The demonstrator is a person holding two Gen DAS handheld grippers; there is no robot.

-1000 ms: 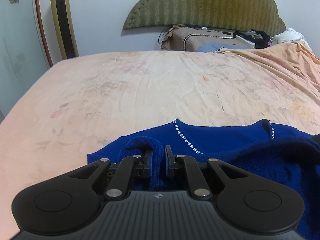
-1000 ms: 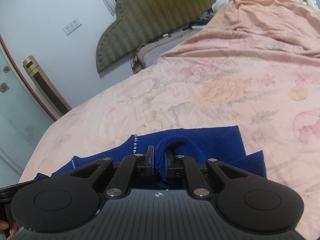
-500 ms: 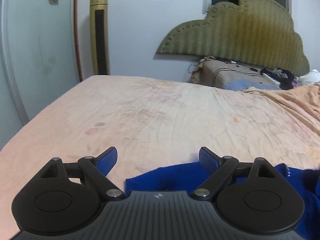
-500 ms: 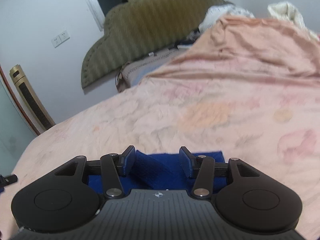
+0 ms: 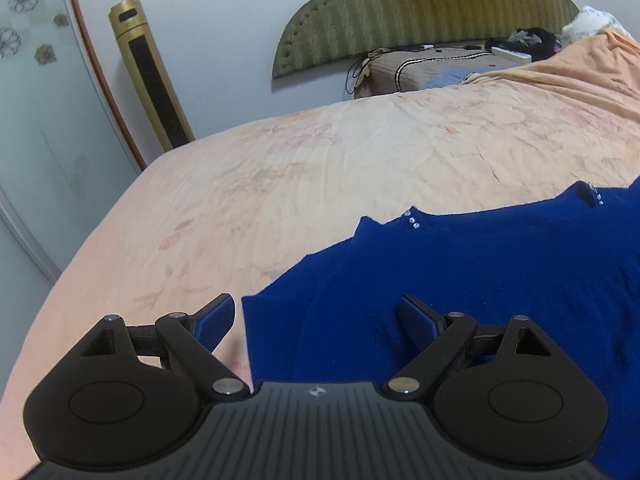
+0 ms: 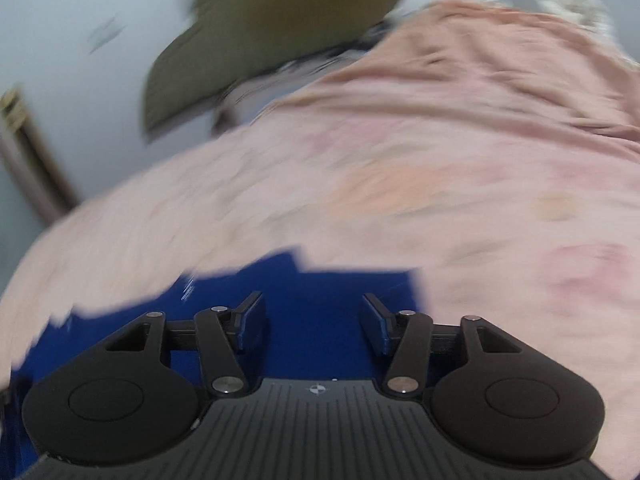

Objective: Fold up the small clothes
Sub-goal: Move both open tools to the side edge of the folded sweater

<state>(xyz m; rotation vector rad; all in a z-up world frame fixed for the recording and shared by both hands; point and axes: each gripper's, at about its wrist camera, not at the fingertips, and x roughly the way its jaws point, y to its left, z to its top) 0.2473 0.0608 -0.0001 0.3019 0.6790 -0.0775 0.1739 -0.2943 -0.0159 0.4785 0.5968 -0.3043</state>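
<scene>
**Both grippers released above the blue sweater**

A blue knit sweater is seen lying flat on the peach floral bedsheet, at the near edge of the bed, its neckline trimmed with small rhinestones. The left gripper is held over the sweater's left edge with its jaws spread wide; nothing is gripped, and the left finger stands over bare sheet while the right one lies over the knit. Its jaws have just been opening. In the right wrist view, which is blurred, the right gripper is shown about half open above the sweater's right part, with blue fabric seen between the pads but not pressed by them; its jaws have also just been opening. Far off, a green padded headboard and a gold tower fan are seen against the wall, and a peach blanket is heaped at the far right.
</scene>
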